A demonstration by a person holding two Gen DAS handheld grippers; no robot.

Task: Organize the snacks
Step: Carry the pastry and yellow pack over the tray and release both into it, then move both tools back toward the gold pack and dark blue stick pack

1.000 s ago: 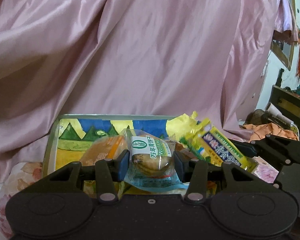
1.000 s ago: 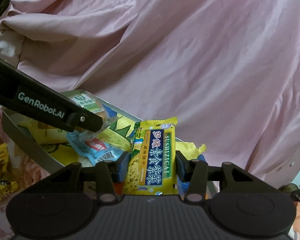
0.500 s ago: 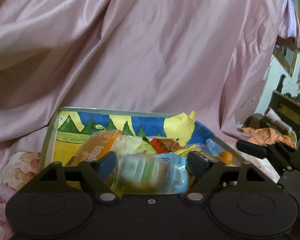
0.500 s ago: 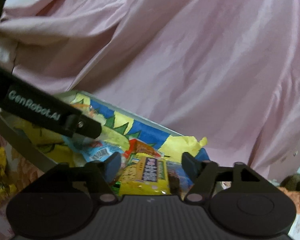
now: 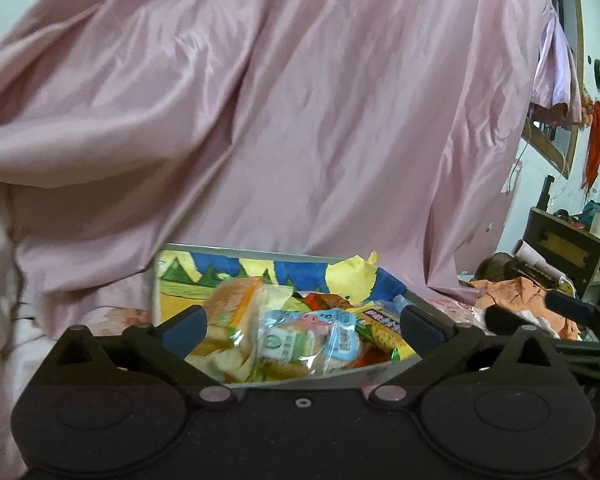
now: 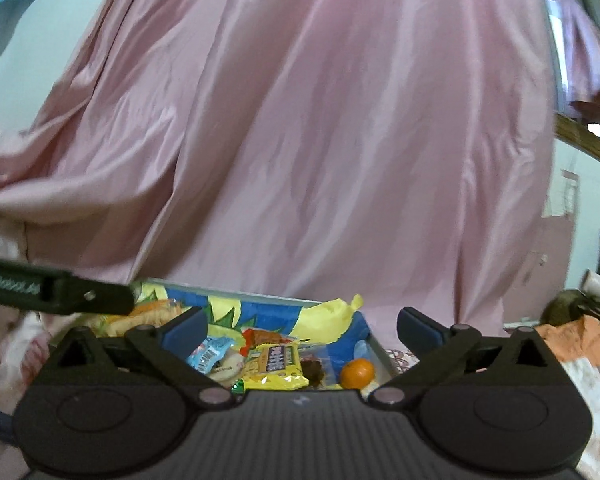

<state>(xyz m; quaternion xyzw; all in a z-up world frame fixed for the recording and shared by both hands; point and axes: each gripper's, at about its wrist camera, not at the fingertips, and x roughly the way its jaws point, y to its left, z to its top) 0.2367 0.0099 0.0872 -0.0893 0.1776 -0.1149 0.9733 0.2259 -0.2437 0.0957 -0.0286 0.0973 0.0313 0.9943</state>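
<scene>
A: How far along is the snack sorting?

B: Well on, I'd judge. The shallow metal tray with the painted blue, yellow and green picture (image 5: pixel 168 280) already carries a heap: a clear packet with a green label and blue edge (image 5: pixel 308 338), an orange-wrapped cake in clear film (image 5: pixel 232 300), a long yellow packet with dark lettering (image 6: pixel 278 366) and a small round orange fruit (image 6: pixel 357 372) at 3 o'clock in the tray.

A: And the 2 tools?

B: The left hand-held gripper (image 5: pixel 304 322) has its jaws opening wide; the green-label packet shows between them but lies in the tray, untouched. The right hand-held gripper (image 6: pixel 302 326) is opening too, nothing pinched, the yellow packet lying below it.

A: What's left?

B: Hard to say. Pink satin drapery (image 5: pixel 300 120) fills 12 o'clock, and I see no loose snacks outside the tray.
</scene>
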